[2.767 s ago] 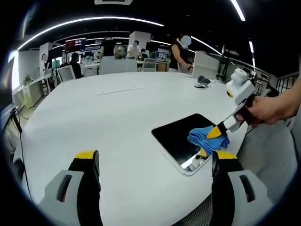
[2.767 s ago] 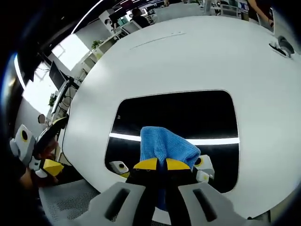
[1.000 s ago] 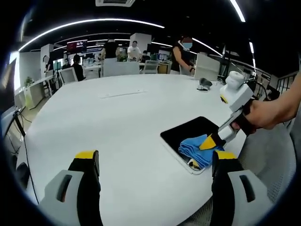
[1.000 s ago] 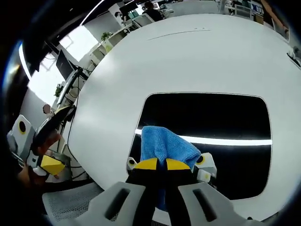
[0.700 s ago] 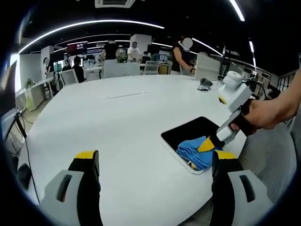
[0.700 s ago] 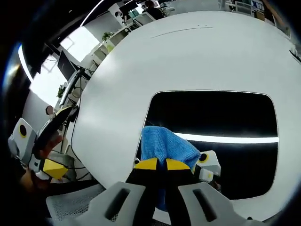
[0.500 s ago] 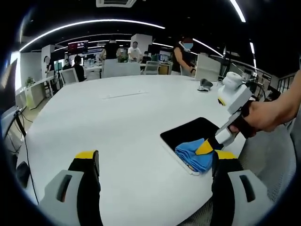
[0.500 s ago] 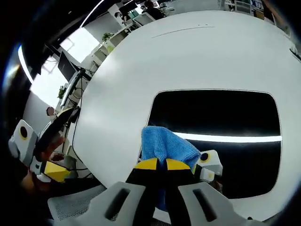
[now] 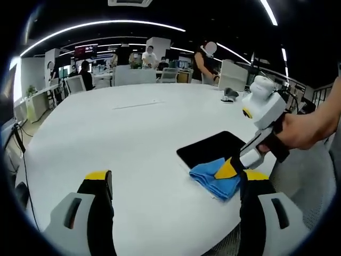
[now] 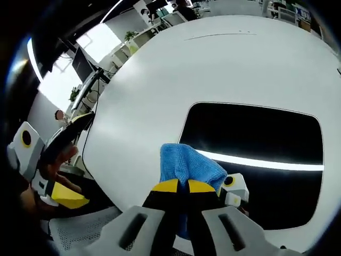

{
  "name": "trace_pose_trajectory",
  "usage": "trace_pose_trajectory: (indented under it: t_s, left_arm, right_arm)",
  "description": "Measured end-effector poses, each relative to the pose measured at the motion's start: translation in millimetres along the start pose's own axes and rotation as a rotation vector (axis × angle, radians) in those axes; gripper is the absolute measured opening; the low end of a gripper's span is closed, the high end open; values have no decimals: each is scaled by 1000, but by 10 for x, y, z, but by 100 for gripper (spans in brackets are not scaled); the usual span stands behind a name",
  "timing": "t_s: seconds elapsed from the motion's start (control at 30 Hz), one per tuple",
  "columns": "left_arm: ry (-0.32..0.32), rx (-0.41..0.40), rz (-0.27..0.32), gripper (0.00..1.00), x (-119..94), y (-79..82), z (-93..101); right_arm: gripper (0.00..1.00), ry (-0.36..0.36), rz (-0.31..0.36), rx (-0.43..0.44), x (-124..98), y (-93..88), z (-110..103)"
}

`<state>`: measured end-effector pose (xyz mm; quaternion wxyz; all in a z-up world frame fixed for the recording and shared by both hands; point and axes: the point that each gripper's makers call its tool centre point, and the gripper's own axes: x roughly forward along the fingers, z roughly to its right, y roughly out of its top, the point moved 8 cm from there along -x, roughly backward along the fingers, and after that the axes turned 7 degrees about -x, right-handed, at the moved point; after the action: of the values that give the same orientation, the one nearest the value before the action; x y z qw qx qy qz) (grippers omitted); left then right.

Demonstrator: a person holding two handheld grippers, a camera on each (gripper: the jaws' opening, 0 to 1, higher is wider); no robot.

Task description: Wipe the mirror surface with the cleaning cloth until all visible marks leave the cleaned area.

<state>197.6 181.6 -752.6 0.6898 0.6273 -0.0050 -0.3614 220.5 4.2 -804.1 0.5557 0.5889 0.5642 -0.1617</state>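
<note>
Blue cleaning cloth (image 10: 187, 165) is clamped between the right gripper (image 10: 181, 186) jaws, bunched up and pressed on the near corner of the mirror (image 10: 261, 143). Mirror lies flat on the white round table (image 10: 176, 74), dark glass with a bright light streak across it. From the left gripper view, cloth (image 9: 215, 178) overlaps the mirror's (image 9: 213, 148) near edge onto the table (image 9: 117, 133); a hand (image 9: 298, 129) holds the right gripper (image 9: 226, 169). Left gripper (image 9: 173, 180) jaws stand wide apart, holding nothing, well off to the mirror's side.
</note>
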Motion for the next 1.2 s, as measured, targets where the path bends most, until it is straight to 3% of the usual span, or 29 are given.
trace_pose_trajectory:
  t_s: [0.8, 1.2]
  left_arm:
    - [4, 0, -35, 99, 1, -155, -4]
    - [-5, -56, -2, 99, -76, -132, -42]
  right_arm:
    - [0, -6, 6, -29, 0, 5, 2]
    - [0, -15, 16, -40, 63, 104, 3]
